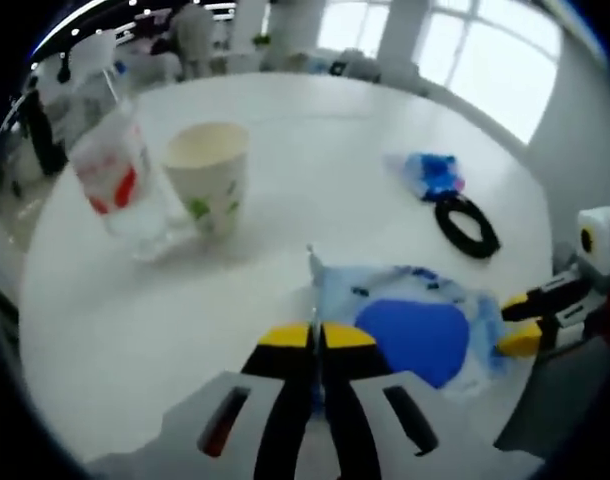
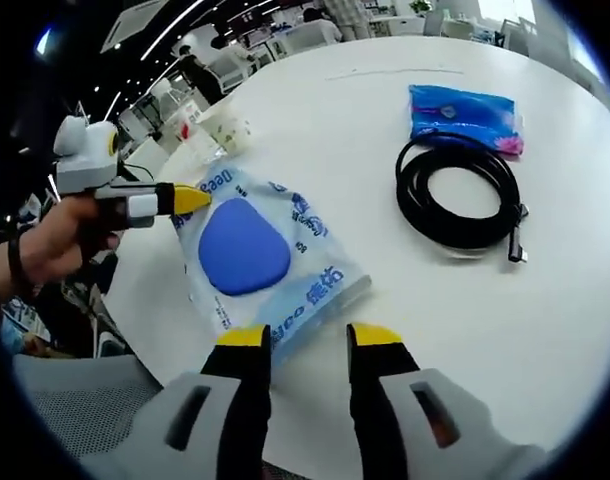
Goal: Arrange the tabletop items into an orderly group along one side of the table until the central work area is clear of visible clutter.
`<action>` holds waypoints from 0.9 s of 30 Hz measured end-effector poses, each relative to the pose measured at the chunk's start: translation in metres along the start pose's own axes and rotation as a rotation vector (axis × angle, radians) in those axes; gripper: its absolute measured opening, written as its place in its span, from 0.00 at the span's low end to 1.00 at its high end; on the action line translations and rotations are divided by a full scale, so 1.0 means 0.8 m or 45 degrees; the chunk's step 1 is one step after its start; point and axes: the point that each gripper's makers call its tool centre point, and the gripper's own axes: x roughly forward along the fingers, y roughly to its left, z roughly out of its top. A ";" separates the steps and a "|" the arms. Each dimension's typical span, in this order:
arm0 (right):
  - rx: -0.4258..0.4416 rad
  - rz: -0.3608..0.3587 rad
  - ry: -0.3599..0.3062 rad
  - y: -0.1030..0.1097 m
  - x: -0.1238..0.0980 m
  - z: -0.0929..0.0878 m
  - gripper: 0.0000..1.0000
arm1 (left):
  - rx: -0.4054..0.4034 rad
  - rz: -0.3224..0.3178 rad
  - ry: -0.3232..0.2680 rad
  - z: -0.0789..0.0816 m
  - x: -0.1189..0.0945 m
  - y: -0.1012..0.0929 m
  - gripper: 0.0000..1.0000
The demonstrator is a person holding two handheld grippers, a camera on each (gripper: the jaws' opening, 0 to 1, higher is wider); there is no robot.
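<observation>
Packet of wipes, clear plastic with blue oval lid [image 2: 247, 250], lies at the table's [image 1: 315, 160] six-o'clock edge. Left gripper [image 1: 316, 336] pinches its corner; right gripper [image 2: 308, 336] spread beside it. Thin film may slip or tear when dragged.

The wipes pack [image 2: 265, 262] between my fingers, near the surface's edge, carries blue print. At one end I can make out letters that look like "Dea", though the slant makes me unsure. Along the other end run characters I cannot read. The clear bag [image 1: 115, 180] bears red marks and the paper cup [image 1: 210, 175] green ones, both too blurred to read.
</observation>
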 end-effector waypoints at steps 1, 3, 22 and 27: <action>0.002 0.003 0.000 0.000 0.001 0.001 0.26 | -0.007 -0.001 0.000 -0.001 -0.001 0.000 0.00; 0.026 0.019 0.008 0.004 0.005 0.001 0.22 | -0.030 0.001 -0.002 -0.006 -0.003 -0.001 0.00; -0.046 -0.033 -0.015 -0.011 0.001 0.016 0.05 | -0.013 -0.011 -0.041 -0.004 -0.021 -0.014 0.00; -0.088 -0.050 -0.038 -0.018 -0.006 0.030 0.02 | 0.025 -0.008 -0.061 0.005 -0.025 -0.023 0.00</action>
